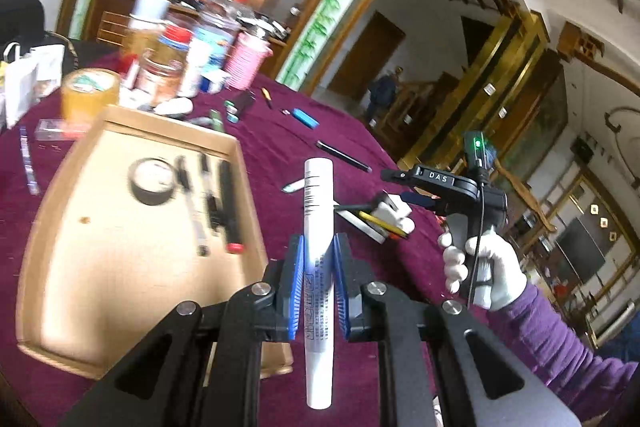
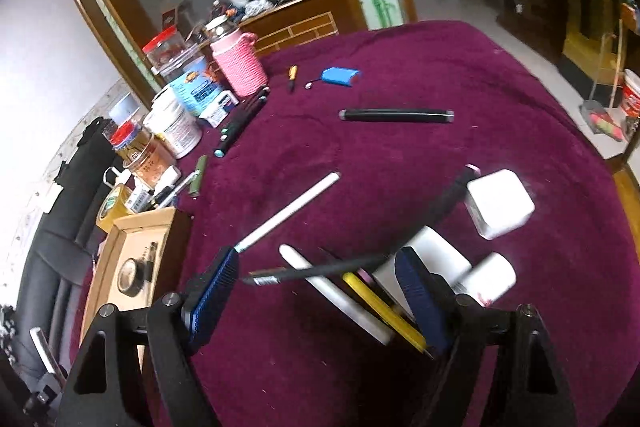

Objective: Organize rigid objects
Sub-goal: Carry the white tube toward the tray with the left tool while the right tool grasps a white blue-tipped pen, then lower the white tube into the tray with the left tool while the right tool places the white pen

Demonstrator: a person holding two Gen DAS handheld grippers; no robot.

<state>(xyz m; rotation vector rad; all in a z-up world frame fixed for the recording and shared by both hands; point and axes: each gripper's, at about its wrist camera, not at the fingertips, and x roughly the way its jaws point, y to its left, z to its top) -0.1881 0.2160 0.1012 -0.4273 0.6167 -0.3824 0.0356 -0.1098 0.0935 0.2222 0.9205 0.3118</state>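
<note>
My left gripper (image 1: 319, 251) is shut on a white printed tube (image 1: 318, 195), which stands upright between the blue pads above the right edge of a wooden tray (image 1: 100, 287). The tray holds a black tape roll (image 1: 152, 181) and several dark pens (image 1: 226, 203). My right gripper (image 2: 316, 259) is open over a small pile on the maroon cloth: a yellow pencil (image 2: 380, 303), a flat white piece (image 2: 340, 299) and a thin black stick (image 2: 360, 263); its pads touch none of them. A gloved hand (image 1: 476, 267) holds that gripper.
A white stick (image 2: 292, 211), a long black pen (image 2: 396, 115), a blue case (image 2: 340, 75), a white cube (image 2: 500, 203) and a white cylinder (image 2: 492, 277) lie loose. Jars and a pink knitted holder (image 2: 240, 67) crowd the far left. The table edge curves at right.
</note>
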